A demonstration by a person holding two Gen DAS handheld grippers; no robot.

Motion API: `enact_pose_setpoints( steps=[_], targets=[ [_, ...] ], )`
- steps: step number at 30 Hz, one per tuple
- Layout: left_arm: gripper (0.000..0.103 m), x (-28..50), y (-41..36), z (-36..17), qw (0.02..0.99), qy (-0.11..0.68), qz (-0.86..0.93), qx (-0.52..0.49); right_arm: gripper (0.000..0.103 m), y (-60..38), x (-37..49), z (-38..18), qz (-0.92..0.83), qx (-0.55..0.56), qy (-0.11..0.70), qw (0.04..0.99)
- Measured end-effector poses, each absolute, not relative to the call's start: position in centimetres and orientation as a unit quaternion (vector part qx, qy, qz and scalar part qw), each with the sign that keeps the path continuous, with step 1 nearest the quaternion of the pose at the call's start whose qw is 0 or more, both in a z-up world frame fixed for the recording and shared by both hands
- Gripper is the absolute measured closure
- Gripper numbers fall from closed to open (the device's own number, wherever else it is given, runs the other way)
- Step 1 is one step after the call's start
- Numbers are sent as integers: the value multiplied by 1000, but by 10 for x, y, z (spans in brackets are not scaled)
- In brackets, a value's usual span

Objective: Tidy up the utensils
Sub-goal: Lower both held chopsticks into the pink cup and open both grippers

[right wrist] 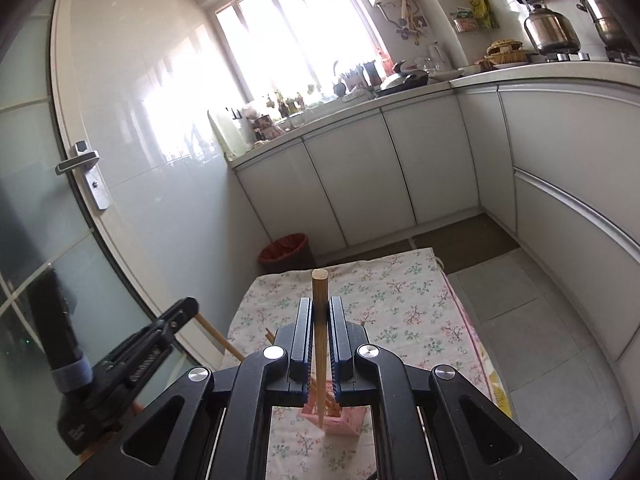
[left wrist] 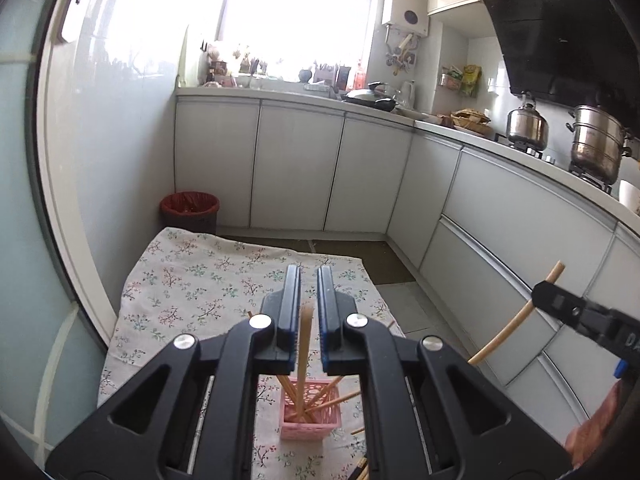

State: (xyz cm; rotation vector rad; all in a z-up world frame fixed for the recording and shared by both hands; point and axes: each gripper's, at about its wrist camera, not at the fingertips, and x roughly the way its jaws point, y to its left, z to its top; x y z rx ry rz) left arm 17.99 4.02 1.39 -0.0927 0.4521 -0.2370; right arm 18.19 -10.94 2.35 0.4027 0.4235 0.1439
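A pink lattice basket (left wrist: 310, 420) (right wrist: 344, 424) stands on the flowered tablecloth (left wrist: 192, 280) (right wrist: 400, 288) and holds several wooden chopsticks (left wrist: 332, 394). My left gripper (left wrist: 309, 272) hovers above it, shut on one wooden chopstick (left wrist: 306, 332) that hangs down toward the basket. My right gripper (right wrist: 320, 300) is shut on another wooden chopstick (right wrist: 320, 280), held upright over the basket. Each gripper shows in the other's view: the right gripper (left wrist: 560, 304) with its chopstick (left wrist: 508, 328) at the right, the left gripper (right wrist: 180, 314) with its chopstick (right wrist: 218, 338) at the left.
Loose chopsticks (left wrist: 358, 430) lie on the cloth beside the basket, with dark ones (left wrist: 362, 466) at the bottom edge. A red-lined waste bin (left wrist: 190, 210) (right wrist: 284, 248) stands beyond the table's far end. White cabinets (left wrist: 500, 232) run along the right. A door with a handle (right wrist: 80, 162) is on the left.
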Motion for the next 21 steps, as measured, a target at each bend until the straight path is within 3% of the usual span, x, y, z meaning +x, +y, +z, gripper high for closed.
enact_pose_setpoints(
  steps=[5, 15, 18, 21],
  targets=[
    [95, 188, 46, -17, 959, 250, -120, -58, 95, -103, 209, 8, 73, 203, 221, 951],
    [89, 161, 77, 0, 970, 223, -82, -53, 95, -72, 246, -6, 71, 164, 231, 956],
    [79, 162, 85, -3, 970, 229, -69, -54, 94, -57, 258, -23, 73, 151, 246, 955],
    [78, 163, 91, -6, 968, 239, -54, -59, 93, -46, 268, -41, 74, 142, 262, 952]
  ],
)
